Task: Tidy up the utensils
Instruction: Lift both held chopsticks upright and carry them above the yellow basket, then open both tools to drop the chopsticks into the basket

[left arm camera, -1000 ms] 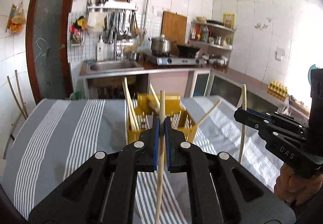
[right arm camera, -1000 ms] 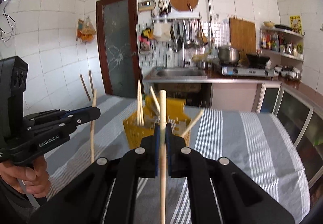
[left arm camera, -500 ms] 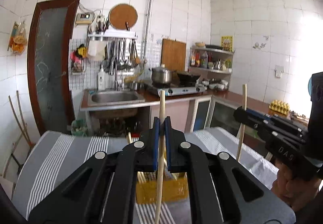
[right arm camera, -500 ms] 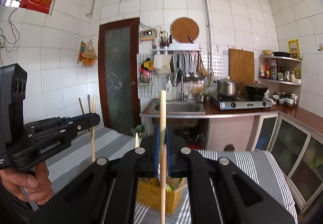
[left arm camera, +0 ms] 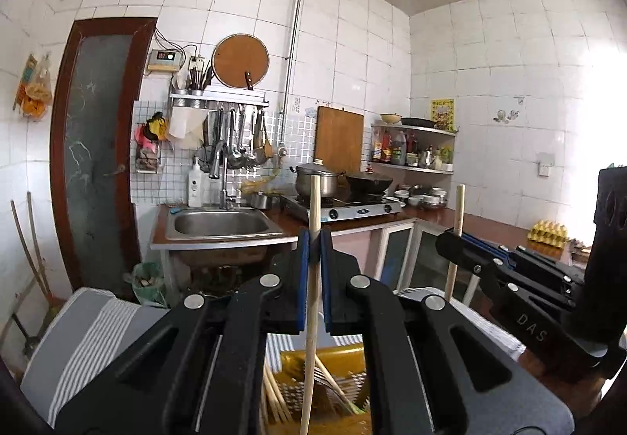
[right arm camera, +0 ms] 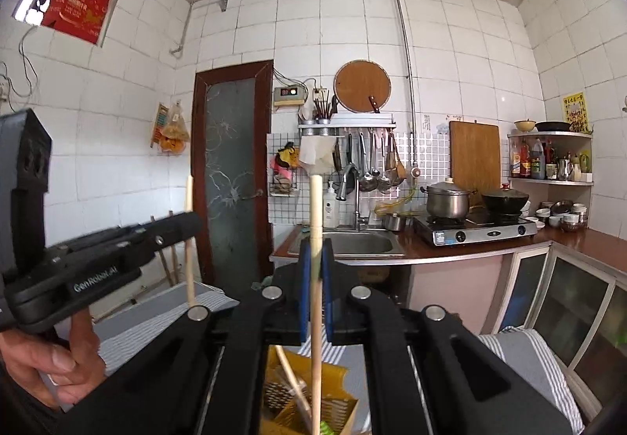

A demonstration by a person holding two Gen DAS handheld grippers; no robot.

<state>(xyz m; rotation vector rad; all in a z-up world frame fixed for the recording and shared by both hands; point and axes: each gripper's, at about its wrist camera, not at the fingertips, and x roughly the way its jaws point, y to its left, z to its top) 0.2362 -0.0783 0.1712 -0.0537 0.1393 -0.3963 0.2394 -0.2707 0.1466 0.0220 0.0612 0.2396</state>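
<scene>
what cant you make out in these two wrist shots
- Lower end of the left gripper's chopstick: left wrist view, cut off by the bottom edge.
- Yellow basket contents: both views, mostly hidden behind the gripper bodies.
- Bottle labels on the corner shelf: too small to read.
- Left gripper in the right wrist view: blurred.
- Hand on it: cut off by the frame edge.

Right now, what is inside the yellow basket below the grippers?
The yellow basket holds several wooden chopsticks leaning loosely; a bit of something green shows in the right view. The gripper bodies hide the rest.
</scene>
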